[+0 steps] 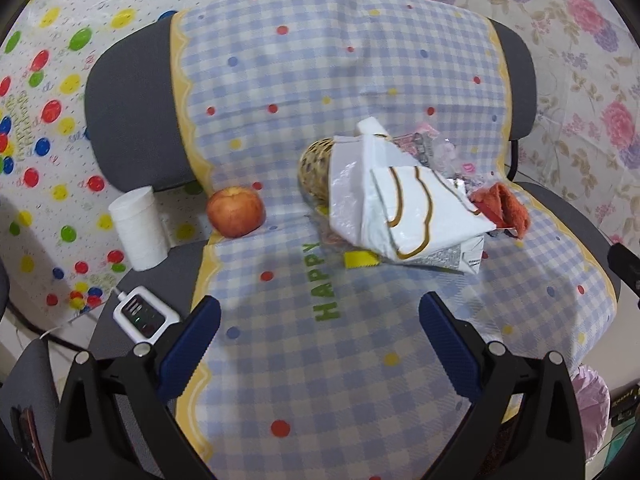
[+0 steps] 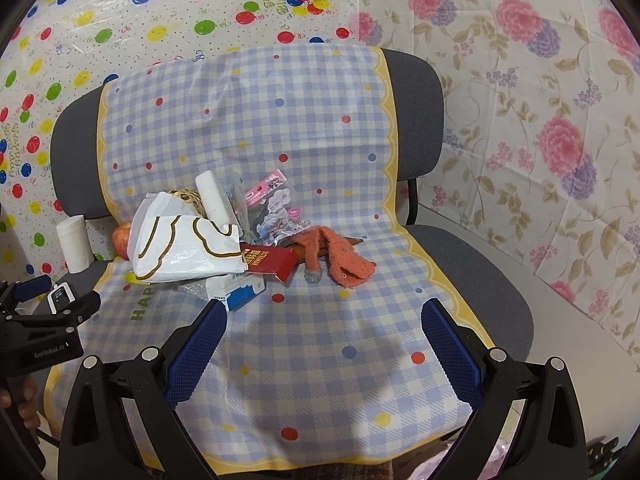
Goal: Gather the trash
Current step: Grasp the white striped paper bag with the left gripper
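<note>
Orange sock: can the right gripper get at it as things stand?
Probably yes. The orange sock lies uncovered at the pile's right edge, with only bare checked cloth between it and the open right gripper. The red packet sits beside it.

Right gripper (image 2: 324,344): jaws spread wide, nothing held between them, poised over the front of a chair (image 2: 488,280) draped with a checked cloth (image 2: 256,120). Trash is piled at the seat's rear left: white bag (image 2: 180,248) on top, red packet (image 2: 272,265) and blue-white box (image 2: 240,294) just beneath its right edge, clear pink wrappers (image 2: 276,204) behind. Orange sock (image 2: 344,260) is spread right of the pile, touching it. Paper roll (image 2: 212,196) leans against the backrest. Apple (image 2: 122,240) is partly hidden behind the bag. White cup (image 2: 75,244) stands at far left. Left gripper (image 2: 28,304) is seen at the left edge; its jaws cannot be read.
</note>
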Available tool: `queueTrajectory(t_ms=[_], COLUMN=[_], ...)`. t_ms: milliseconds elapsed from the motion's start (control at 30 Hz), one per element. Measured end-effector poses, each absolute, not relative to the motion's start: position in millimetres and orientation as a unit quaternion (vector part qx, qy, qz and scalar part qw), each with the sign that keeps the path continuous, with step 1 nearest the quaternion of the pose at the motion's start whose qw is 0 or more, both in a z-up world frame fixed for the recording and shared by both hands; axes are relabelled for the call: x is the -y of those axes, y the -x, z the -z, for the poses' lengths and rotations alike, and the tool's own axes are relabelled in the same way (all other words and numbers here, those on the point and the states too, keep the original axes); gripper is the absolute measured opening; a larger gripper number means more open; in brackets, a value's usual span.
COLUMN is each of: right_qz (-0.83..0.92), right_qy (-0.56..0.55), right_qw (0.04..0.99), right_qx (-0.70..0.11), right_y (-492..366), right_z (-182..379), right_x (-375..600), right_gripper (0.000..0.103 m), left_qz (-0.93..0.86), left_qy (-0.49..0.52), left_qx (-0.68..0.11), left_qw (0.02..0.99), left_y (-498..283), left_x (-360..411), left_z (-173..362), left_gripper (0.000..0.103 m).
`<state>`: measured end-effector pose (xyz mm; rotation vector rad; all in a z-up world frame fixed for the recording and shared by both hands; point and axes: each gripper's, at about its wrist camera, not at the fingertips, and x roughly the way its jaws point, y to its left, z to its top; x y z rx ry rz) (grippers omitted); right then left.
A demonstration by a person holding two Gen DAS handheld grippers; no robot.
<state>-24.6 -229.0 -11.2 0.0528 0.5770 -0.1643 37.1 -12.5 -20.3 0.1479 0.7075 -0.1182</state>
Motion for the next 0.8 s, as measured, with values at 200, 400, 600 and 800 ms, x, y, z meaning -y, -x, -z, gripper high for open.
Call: queueTrajectory(t_ms=[200, 400, 600, 800], right_qz=[0.088, 0.096, 0.095, 0.093], right_qy=[-0.031, -0.034, -0.036, -0.04], right_qw=[0.951, 0.947, 0.943, 0.941], right_qx=[-0.295, -0.305, -0.317, -0.323], right_y=[12, 3, -6, -9], right_z=[20, 30, 41, 45], right_x=[235, 245, 249, 250], right_gripper=[0.097, 0.097, 0.097, 0.097], left_qz=[0.089, 0.123, 0.152, 0.188], left_qy=[-0.091, -0.052, -0.019, 0.008], left_qx=[-0.348, -0.346, -0.353, -0.374], left_qw=[0.929, 0.929, 0.923, 0.908], left_y=[-56, -78, -107, -121], left_x=[35, 43, 49, 54], left_z=[31, 26, 29, 40], left_gripper=[0.096, 0.088, 0.088, 0.052])
